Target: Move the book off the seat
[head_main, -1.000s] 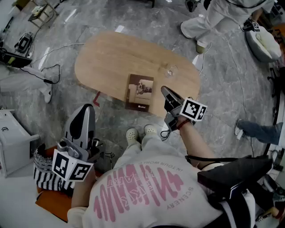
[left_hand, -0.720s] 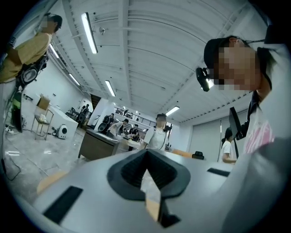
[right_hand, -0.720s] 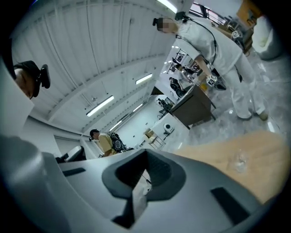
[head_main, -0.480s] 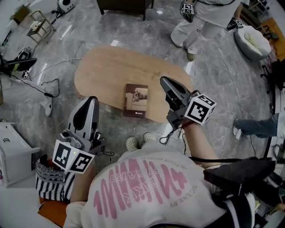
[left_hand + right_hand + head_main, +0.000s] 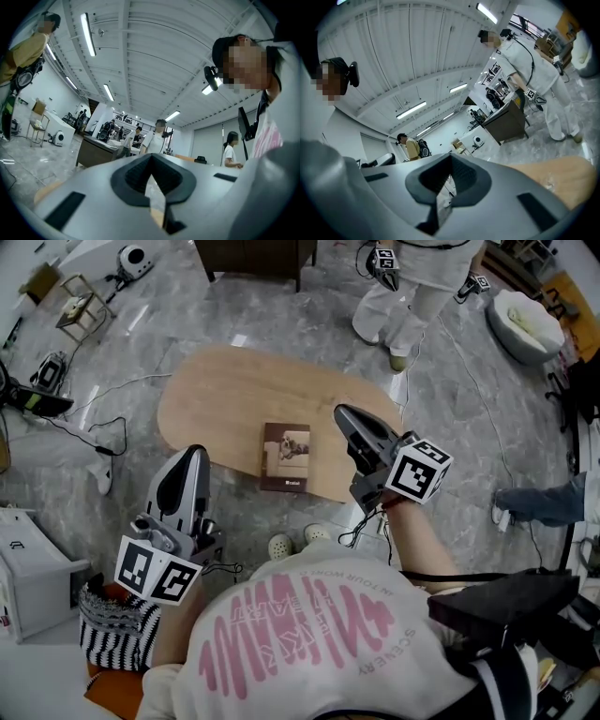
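View across the low oval wooden table (image 5: 220,390), left to right. Off the table's near-left edge, over the floor, the left gripper (image 5: 192,457) is held roughly level with its jaws drawn together and nothing between them. Near the middle of the table's near edge lies the book (image 5: 286,457), flat and cover up, fully on the table top and touching neither gripper; no seat is under it, so the task appears to be already done. The book's long axis runs across the table's narrow width, from the near edge toward the far one. Above the table's right part the right gripper (image 5: 344,414) is also held level, its jaws closed and empty, its tips pointing toward the far side. Key relation: the book lies to the left of the right gripper and just below its tips, but to the right of and beyond the left gripper. The right hand is the nearer, and any further grip would have to come down from above.
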The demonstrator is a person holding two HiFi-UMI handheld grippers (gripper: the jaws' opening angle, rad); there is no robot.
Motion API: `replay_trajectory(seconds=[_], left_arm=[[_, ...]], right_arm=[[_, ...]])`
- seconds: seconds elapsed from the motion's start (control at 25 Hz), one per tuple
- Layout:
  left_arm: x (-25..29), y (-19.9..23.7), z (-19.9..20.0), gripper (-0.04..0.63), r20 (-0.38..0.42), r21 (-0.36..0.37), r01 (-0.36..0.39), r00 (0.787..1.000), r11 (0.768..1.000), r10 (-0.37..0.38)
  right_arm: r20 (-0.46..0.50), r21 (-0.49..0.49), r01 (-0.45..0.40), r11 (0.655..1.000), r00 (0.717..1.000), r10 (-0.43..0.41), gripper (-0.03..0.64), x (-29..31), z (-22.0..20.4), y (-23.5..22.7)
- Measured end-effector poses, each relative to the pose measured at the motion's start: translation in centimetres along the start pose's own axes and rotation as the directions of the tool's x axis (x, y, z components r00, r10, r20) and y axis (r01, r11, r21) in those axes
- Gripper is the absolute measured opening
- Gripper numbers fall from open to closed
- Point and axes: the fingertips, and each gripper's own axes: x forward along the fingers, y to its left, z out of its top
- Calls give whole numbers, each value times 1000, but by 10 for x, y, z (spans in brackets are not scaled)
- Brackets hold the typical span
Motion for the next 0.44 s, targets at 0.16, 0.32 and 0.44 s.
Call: replay_trajectory(seconds=[0.16,0.32,0.44], left_arm=[[0,1,-2,8,-1,-8,3,1000,1000,-3],[-2,-6,-1,8,0,-4,6,1000,1000,-6],[-5,-14,1,8,3,0,6,1000,1000,-6]], right_arm=[[0,-8,3,1000,1000,-3,9,1,1,2],[5,-17,-2,1000,1000,2,9,-4,3,6],[12,-17,-8,1000,1000,8,9,-11,5,10]])
